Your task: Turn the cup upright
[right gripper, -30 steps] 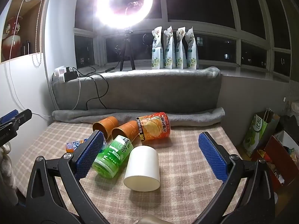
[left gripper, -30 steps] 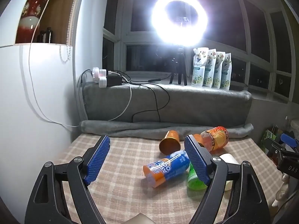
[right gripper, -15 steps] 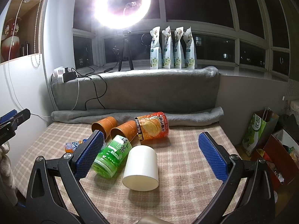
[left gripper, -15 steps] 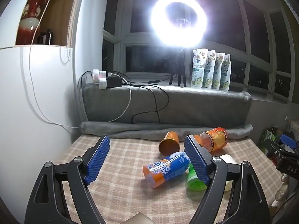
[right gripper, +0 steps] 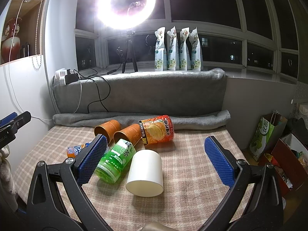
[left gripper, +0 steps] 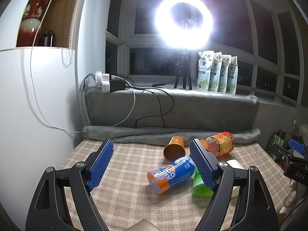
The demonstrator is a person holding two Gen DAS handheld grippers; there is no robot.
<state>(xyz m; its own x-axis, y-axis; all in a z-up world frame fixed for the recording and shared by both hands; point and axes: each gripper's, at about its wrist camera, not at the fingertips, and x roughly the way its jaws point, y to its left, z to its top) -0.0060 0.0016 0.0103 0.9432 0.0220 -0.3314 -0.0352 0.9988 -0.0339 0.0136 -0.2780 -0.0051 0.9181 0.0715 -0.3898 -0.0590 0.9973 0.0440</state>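
Over the last second the right tool is edging slightly nearer the pile, so the white cup is looming a little larger in its view; the left tool is barely shifting. Both tools are gaping wide and gripping nothing. The white cup is lying on its side on the checked worktop, between the right tool's fingers, just beside the green bottle; from the left wrist only a sliver of it is showing. The step in hand appears to be the approach before any grasp. Next, the right tool is likely needing to straddle the cup's wall, close gently, then rotate it onto its base, clear of the bottles.
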